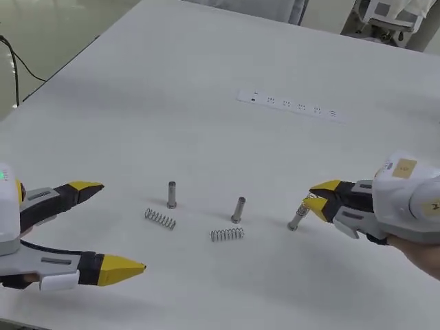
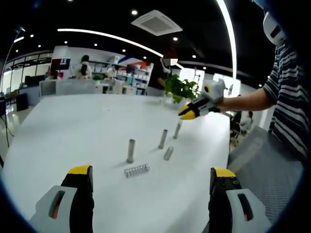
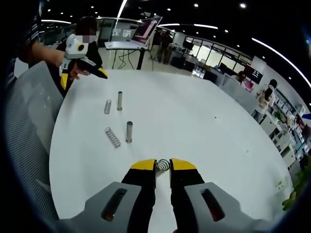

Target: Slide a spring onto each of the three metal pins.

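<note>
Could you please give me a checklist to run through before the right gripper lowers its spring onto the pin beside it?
1. Held spring secure in the right gripper: ok, jaws shut on it.
2. Right-hand pin upright: not ok, it looks tilted.
3. Held spring lined up over that pin's top: cannot tell.
4. Left pin and middle pin standing and bare: ok.
5. Two loose springs lying on the table, away from the right-hand pin: ok.
6. Left gripper open and out of the way: ok.

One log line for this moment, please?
left hand-held gripper open | right hand-held gripper shut on spring | two springs lie on table
</note>
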`<control>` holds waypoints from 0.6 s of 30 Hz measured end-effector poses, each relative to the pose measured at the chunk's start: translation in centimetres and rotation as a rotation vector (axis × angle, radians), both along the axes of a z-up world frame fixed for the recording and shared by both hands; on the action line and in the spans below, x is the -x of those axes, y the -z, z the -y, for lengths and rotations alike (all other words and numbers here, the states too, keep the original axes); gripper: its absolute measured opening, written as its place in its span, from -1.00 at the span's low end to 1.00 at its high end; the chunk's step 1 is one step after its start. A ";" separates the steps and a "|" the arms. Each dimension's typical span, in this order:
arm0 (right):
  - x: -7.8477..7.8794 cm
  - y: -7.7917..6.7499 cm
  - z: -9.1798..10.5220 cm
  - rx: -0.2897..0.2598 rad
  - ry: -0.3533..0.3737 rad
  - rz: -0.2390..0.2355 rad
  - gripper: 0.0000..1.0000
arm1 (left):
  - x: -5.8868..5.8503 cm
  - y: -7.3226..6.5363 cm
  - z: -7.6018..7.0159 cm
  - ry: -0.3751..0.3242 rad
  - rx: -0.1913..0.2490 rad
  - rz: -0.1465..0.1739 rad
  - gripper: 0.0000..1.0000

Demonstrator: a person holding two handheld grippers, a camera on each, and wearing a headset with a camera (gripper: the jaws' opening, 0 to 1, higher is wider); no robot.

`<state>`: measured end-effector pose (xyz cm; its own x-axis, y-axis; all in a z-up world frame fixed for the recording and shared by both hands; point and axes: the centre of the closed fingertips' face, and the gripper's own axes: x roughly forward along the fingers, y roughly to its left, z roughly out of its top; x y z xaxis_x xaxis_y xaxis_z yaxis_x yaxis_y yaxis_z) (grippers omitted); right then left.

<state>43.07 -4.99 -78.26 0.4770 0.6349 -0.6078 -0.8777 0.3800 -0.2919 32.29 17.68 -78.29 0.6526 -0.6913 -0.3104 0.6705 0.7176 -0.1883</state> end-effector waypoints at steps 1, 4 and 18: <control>0.0 0.2 0.0 0.005 0.000 -0.003 -0.85 | 0.0 0.0 0.0 -0.001 0.002 -0.001 0.95; -0.1 1.1 0.0 0.023 0.006 -0.026 -0.85 | 0.1 0.0 0.1 -0.001 0.002 -0.003 0.95; 0.3 3.2 0.1 0.082 -0.006 -0.043 -0.85 | -0.1 -0.5 0.6 0.000 0.013 0.006 0.94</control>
